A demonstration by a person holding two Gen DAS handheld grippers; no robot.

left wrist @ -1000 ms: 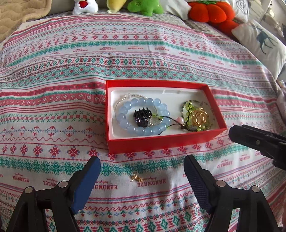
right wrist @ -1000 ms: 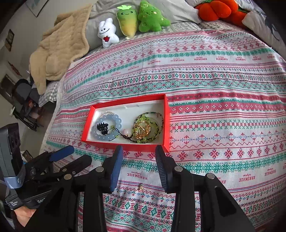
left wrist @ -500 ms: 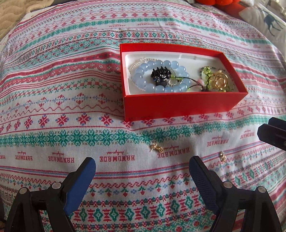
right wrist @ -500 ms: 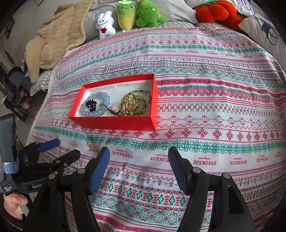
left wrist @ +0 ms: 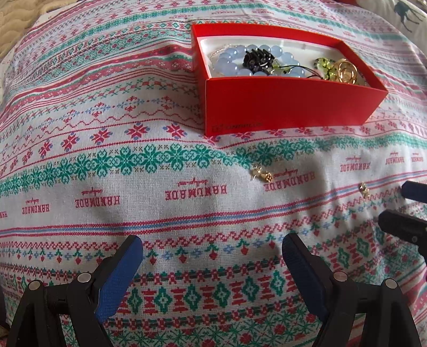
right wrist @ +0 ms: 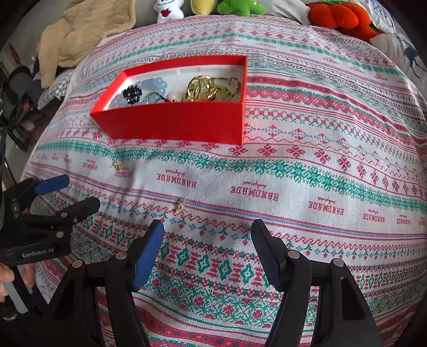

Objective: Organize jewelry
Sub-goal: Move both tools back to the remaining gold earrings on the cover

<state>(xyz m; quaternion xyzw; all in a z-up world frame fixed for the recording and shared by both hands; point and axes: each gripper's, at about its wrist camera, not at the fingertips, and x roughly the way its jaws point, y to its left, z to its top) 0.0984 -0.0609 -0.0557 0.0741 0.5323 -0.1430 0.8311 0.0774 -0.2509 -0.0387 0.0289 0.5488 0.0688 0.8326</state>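
Observation:
A red box (left wrist: 288, 106) (right wrist: 173, 122) on the patterned bedspread holds a blue bead bracelet (left wrist: 229, 64), a black clip (left wrist: 259, 57), green beads and a gold ornament (left wrist: 345, 70) (right wrist: 201, 86). Two small gold earrings lie loose on the cloth in front of it: one (left wrist: 263, 174) (right wrist: 116, 165) to the left, the other (left wrist: 364, 188) (right wrist: 180, 205) to the right. My left gripper (left wrist: 212, 248) hangs open over the cloth, short of the left earring. My right gripper (right wrist: 208, 232) is open just below the right earring. Neither holds anything.
Plush toys (right wrist: 240, 6) and an orange pumpkin cushion (right wrist: 336, 16) line the far side of the bed. A beige blanket (right wrist: 82, 29) lies at the far left. The bed's left edge drops toward dark furniture (right wrist: 16, 106). A hand (right wrist: 5, 277) grips the left tool.
Both grippers have come down and closer to the bedspread, so the box has moved up in both views. The right gripper's jaws have spread wider. A second earring has come into the left view.

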